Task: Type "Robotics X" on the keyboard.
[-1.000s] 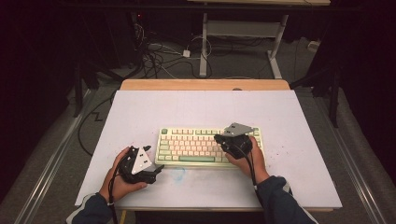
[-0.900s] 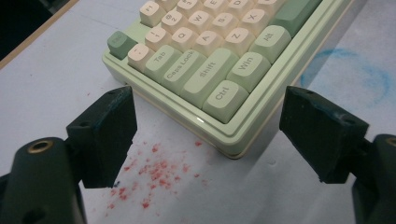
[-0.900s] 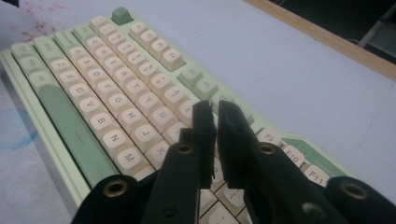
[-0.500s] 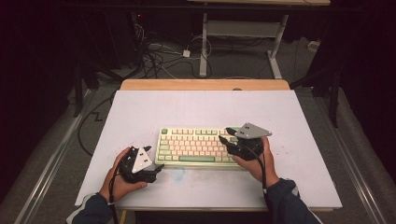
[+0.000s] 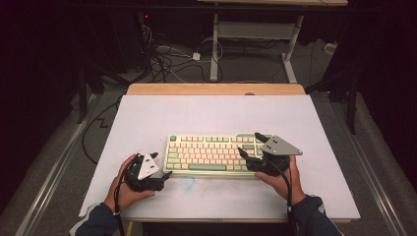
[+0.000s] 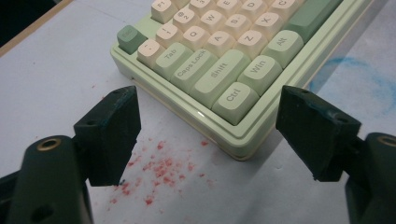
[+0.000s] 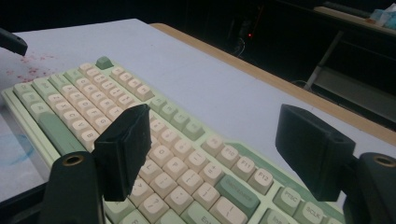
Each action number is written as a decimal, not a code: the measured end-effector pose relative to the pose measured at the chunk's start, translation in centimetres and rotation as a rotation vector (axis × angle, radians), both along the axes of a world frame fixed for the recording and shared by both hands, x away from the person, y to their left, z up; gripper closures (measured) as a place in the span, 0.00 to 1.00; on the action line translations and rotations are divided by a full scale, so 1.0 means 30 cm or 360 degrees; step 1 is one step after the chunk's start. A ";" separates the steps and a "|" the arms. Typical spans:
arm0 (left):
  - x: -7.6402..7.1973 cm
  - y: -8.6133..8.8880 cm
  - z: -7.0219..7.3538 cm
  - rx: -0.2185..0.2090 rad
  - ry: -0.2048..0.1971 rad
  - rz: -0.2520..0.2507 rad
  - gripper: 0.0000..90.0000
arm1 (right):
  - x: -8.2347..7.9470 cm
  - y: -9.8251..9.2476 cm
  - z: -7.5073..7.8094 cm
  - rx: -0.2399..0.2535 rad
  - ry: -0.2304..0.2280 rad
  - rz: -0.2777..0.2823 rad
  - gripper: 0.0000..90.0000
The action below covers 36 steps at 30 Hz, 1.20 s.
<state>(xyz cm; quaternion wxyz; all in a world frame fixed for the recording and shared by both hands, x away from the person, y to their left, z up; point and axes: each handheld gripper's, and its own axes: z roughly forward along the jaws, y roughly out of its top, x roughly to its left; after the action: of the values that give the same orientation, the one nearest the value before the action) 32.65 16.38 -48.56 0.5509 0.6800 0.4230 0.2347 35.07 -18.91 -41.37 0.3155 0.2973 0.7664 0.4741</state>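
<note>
High view: the keyboard (image 5: pixel 209 155) lies flat near the front middle of the white table (image 5: pixel 216 115). The left gripper (image 5: pixel 160 164) sits off its left end, jaws wide with nothing between them, having just narrowed slightly. The right gripper (image 5: pixel 249 146) hovers over the right-hand keys, its jaws just sprung wide apart, empty.

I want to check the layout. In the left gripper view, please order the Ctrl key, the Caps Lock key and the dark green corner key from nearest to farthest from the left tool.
1. Ctrl key, nearest keyboard corner.
2. Caps Lock key, farther along the left column.
3. Dark green corner key, at the far corner.
</note>
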 end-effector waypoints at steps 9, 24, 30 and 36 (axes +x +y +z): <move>0.007 0.002 0.035 -0.0109 0.0054 0.0018 0.41 | -0.063 -0.062 -0.038 0.0027 -0.0068 -0.0040 0.27; 0.022 -0.035 0.104 -0.0206 0.0136 -0.0122 0.97 | -0.143 -0.129 -0.101 -0.0031 -0.0006 -0.0103 0.24; 0.036 -0.094 0.124 -0.0178 0.0159 -0.0191 0.97 | -0.166 -0.120 -0.135 -0.0077 0.0033 -0.0077 0.24; 0.065 -0.175 0.135 -0.0193 0.0185 -0.0253 0.97 | -0.160 -0.110 -0.140 -0.0099 0.0025 -0.0055 0.24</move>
<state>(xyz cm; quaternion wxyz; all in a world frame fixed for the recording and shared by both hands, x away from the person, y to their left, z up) 34.60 11.14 -44.51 0.5823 0.6894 0.4125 0.1244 30.27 -22.20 -45.57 0.3266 0.3041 0.7780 0.4422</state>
